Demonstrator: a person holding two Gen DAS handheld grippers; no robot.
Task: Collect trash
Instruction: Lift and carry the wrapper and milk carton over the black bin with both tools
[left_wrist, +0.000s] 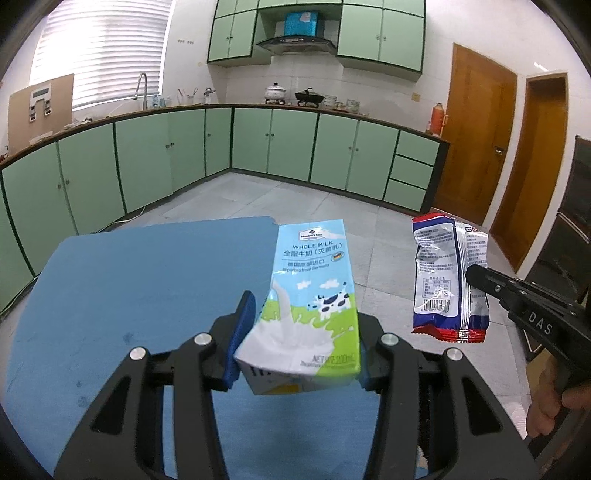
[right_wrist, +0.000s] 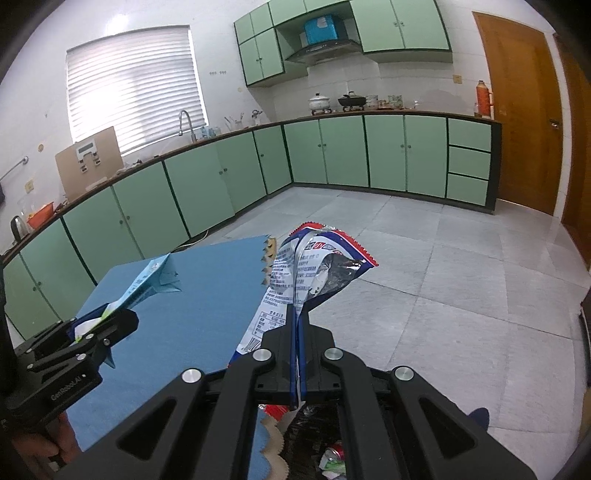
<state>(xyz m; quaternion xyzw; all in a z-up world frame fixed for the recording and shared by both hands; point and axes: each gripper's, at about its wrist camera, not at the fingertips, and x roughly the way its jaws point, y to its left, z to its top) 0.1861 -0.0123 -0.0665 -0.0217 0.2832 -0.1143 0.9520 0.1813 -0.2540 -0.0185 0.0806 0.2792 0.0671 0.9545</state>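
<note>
— Milk carton (left_wrist: 306, 295) first: where is it?
— Clamped between my left jaws (left_wrist: 299, 332), lifted over the right edge of the blue tabletop (left_wrist: 147, 288). The blue pads (left_wrist: 242, 332) press its lower sides, and its printed face with the cow points up at my left camera.
— And your other hand?
— My right jaws (right_wrist: 297, 332) are pinched flat on a crumpled snack wrapper (right_wrist: 310, 266), red, white and blue with a silvery inside. It stands up out of the tips, held off the tabletop's edge, above the grey tiled floor (right_wrist: 443, 266).
— How do the two sit relative to each other?
— Near, but apart; the wrapper hangs to the right of the carton.
— Anything below?
— Under my right jaws there is a dark opening with a crushed can (right_wrist: 334, 459) in it; I cannot tell what holds it.
</note>
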